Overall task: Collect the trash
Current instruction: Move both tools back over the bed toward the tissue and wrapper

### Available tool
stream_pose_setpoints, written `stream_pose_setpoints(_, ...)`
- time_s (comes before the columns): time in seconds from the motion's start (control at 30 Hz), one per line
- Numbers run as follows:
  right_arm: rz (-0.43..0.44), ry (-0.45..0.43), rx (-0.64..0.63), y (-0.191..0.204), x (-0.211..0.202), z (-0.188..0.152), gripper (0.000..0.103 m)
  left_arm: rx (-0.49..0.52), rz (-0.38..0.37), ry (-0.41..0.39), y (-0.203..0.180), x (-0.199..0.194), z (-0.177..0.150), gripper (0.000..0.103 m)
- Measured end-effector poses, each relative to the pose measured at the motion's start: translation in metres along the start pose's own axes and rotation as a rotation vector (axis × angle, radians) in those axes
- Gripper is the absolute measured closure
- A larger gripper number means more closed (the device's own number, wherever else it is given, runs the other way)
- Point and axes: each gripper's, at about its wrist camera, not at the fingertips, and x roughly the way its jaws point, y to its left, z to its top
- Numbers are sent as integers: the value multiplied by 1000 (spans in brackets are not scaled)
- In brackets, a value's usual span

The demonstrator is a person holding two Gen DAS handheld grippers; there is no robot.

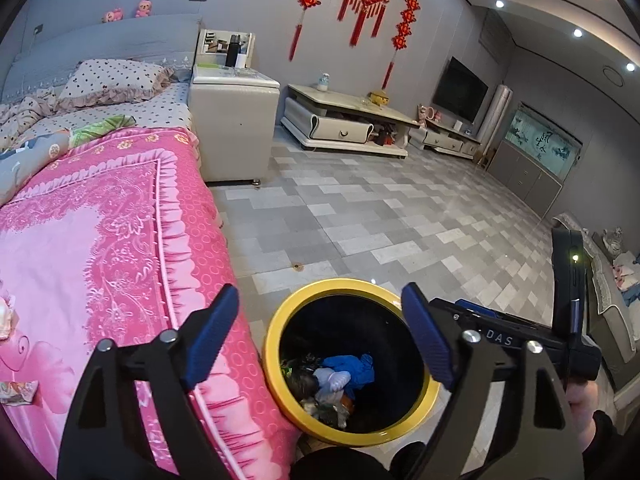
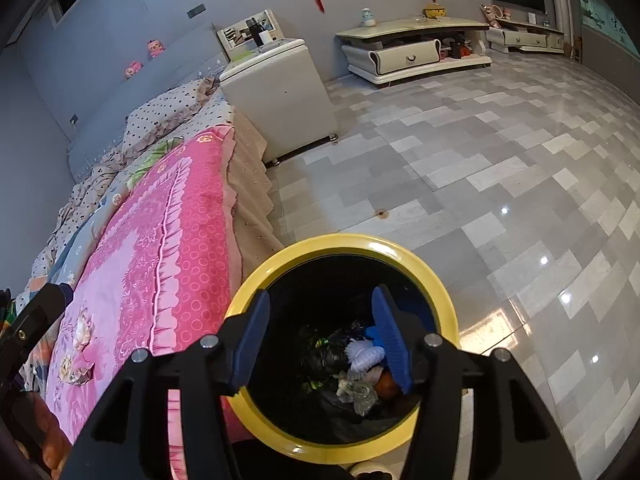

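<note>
Bin (image 1: 276,332), yellow rim, on floor tight against bed (image 1: 120,240) edge. Trash (image 1: 340,376) heaped at bin bottom: blue, white, dark scraps.

Left gripper (image 1: 320,340) over bin, jaws wide apart, nothing between. Right gripper (image 2: 320,340) over bin mouth, jaws apart, empty.

Left view only: right gripper body beyond bin, hand (image 1: 582,396) on grip; wrapper (image 1: 18,392) on bed, well away from bin.

Right view only: bed skirt (image 2: 256,200) behind bin.

Floor (image 2: 480,184) beyond bin open; nightstand (image 2: 280,96) well beyond, by bed.

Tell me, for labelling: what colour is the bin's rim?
Yellow rim, clearest in the right wrist view.
</note>
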Motion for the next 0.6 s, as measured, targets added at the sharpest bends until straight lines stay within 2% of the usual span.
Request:
stream_pose_setpoints(0.1,47,15,-44,21,0,-2,42,25,38,-17,17,-14,0,20)
stream_pose_setpoints(0.2,95,29,-109,49,1,-6,42,35,91,-27,47,-29,0,20)
stream_pose_setpoints(0.37,168,71,-194,100,8,-15,41,-15,196,-31,115,-55,-3,20)
stream_pose_setpoints(0.6,252,102,-339,176,15,-35,41,-84,298,-40,200,-93,-10,20)
